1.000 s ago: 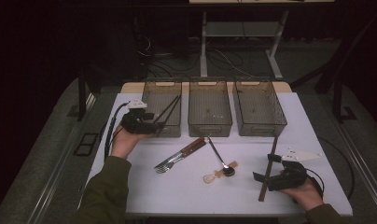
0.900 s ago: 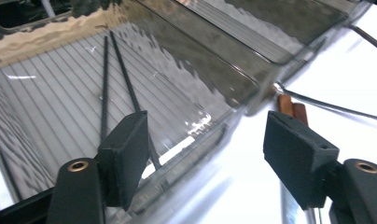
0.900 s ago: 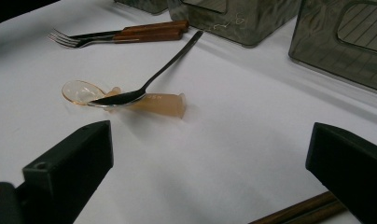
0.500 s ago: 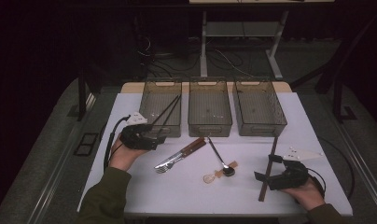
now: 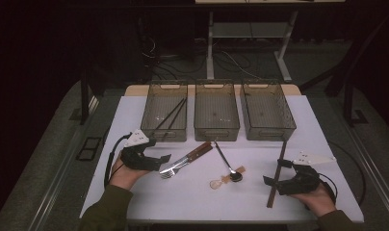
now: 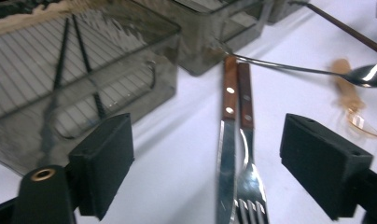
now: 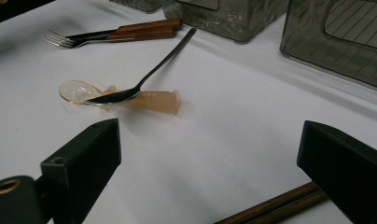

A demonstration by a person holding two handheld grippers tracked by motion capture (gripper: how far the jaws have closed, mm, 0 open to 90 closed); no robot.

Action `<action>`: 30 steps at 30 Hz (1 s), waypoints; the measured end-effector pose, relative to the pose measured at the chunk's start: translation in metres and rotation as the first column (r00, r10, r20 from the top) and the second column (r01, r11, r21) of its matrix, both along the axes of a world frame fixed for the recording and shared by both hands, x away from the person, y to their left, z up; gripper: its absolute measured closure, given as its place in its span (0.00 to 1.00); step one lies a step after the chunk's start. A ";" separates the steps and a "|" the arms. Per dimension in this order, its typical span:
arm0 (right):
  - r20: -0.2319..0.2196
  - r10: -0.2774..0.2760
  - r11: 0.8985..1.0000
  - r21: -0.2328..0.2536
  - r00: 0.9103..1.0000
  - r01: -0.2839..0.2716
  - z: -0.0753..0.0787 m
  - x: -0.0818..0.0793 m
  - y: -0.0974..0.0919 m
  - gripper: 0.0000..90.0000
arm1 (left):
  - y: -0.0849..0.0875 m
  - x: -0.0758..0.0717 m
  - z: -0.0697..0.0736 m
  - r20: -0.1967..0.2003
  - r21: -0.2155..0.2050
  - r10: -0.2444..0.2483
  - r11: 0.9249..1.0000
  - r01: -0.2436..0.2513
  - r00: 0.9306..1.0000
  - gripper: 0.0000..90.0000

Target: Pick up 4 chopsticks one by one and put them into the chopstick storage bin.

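A knife and fork [image 5: 187, 157] with wooden handles lie side by side on the white table [image 5: 135, 120]. My left gripper [image 5: 162, 160] is low at their metal ends. Its jaws stand open and have just been opening, with the knife and fork [image 6: 233, 140] between the pads [image 6: 102, 163] and untouched. My right gripper [image 5: 274, 174] rests at the front right, open, its jaws having just closed slightly. A pair of brown chopsticks [image 5: 278, 168] lies across the table between its jaws, with nothing pressing on the chopsticks [image 7: 275, 203]. A metal spoon [image 5: 226, 162] lies over an amber plastic spoon [image 5: 220, 181].
Three smoky plastic bins stand in a row at the back: the left bin [image 5: 156, 132] holds black chopsticks [image 5: 171, 114], while the middle bin [image 5: 216, 130] and the right bin [image 5: 269, 132] look bare. Cables trail from both grippers. The table's front edge is close to both hands.
My left gripper has moved from beside the left bin toward the front of the table and lower, its tips now at the knife and fork. The right gripper has stayed put.
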State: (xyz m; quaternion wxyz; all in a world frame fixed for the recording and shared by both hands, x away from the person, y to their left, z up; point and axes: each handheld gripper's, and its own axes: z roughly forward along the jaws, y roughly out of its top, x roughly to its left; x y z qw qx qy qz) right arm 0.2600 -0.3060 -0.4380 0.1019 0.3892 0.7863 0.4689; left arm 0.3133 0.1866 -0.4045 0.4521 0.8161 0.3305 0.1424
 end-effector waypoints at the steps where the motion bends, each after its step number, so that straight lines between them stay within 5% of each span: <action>1: -0.002 0.000 1.000 0.001 1.000 0.000 0.000 0.000 0.000 0.07 | 0.000 -0.002 -0.002 0.003 -0.008 -0.001 1.000 0.001 1.000 0.16; 12: -0.013 -0.003 1.000 -0.001 1.000 0.003 0.000 0.001 -0.001 0.09 | -0.009 -0.026 -0.020 -0.014 -0.068 -0.078 0.995 0.077 0.997 0.00; 19: -0.038 -0.014 1.000 0.003 0.999 0.014 0.004 0.002 -0.006 0.26 | -0.017 -0.035 -0.028 -0.036 -0.068 -0.121 0.991 0.118 0.992 0.00; 30: -0.059 -0.109 0.992 -0.066 0.992 0.105 0.010 0.016 -0.020 0.62 | -0.018 -0.035 -0.032 -0.048 -0.048 -0.140 0.989 0.138 0.989 0.00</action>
